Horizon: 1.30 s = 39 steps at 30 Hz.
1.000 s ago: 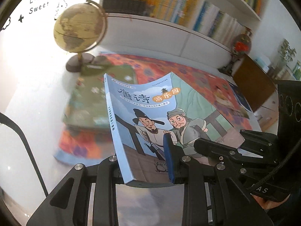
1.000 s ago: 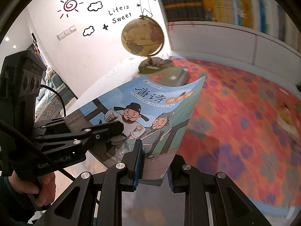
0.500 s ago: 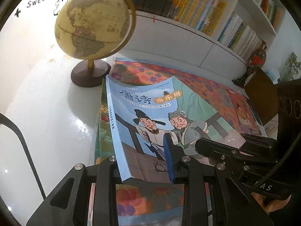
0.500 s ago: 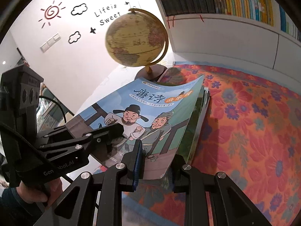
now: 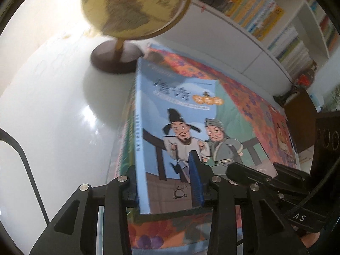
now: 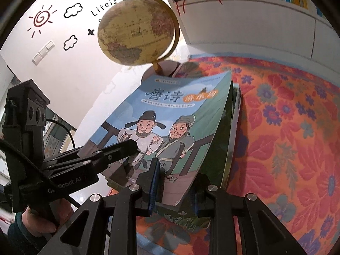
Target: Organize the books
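A blue picture book (image 5: 182, 127) with two cartoon men on its cover is held by both grippers at its near edge. My left gripper (image 5: 167, 182) is shut on its left corner by the spine. My right gripper (image 6: 174, 182) is shut on its right corner. The book (image 6: 170, 119) hangs just above a stack of green-covered books (image 6: 229, 131) lying by the globe; the stack's edge shows in the left wrist view (image 5: 125, 140).
A tan globe (image 6: 136, 31) on a dark round base (image 5: 114, 57) stands just behind the stack. An orange flowered cloth (image 6: 293, 127) covers the table to the right. White wall shelves full of books (image 5: 276, 27) run along the back.
Both grippers have carried the book forward and down toward the globe. It now sits over the green stack, much closer than a second ago.
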Available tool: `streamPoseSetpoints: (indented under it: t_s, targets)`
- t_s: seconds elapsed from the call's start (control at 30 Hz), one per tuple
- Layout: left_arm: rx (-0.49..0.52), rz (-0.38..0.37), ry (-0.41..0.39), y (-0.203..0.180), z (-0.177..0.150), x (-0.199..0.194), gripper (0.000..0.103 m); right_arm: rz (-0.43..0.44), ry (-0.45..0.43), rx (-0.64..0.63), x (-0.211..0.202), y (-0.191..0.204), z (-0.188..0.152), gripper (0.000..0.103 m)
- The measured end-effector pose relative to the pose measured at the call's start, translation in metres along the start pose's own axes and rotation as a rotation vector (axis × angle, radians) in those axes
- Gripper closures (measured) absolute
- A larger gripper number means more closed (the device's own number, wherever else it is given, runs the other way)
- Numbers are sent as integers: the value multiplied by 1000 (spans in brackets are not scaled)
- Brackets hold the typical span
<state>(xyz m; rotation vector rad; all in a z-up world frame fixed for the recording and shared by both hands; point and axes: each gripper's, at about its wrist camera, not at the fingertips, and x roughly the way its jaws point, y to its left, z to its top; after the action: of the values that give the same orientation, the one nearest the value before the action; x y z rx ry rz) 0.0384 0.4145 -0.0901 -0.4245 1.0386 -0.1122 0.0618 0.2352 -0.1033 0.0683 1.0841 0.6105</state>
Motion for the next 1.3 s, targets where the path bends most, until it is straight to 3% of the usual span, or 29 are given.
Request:
streamPoseSetpoints:
  t_s: [0.3, 0.43, 0.53, 0.67, 0.83, 1.03, 1.3]
  targets:
    - [-103, 46, -29, 20, -9, -16, 69, 21, 97, 17, 17, -7, -9, 68]
    - [-95, 66, -42, 10, -20, -27, 69, 10, 115, -31, 15, -3, -17, 62]
    - [-67, 82, -31, -5, -37, -32, 69, 10, 141, -20, 3, -11, -30, 50]
    - [-38, 81, -14, -35, -67, -38, 69, -12, 140, 20, -28, -35, -60, 50]
    - [31, 51, -9, -98, -108, -48, 69, -30, 75, 91, -88, -72, -111, 50]
    - [149, -14, 17, -200, -169, -52, 66, -76, -27, 181, -177, -120, -175, 50]
    - [376, -121, 50, -343, -266, -63, 66, -182, -157, 286, -300, -174, -268, 50]
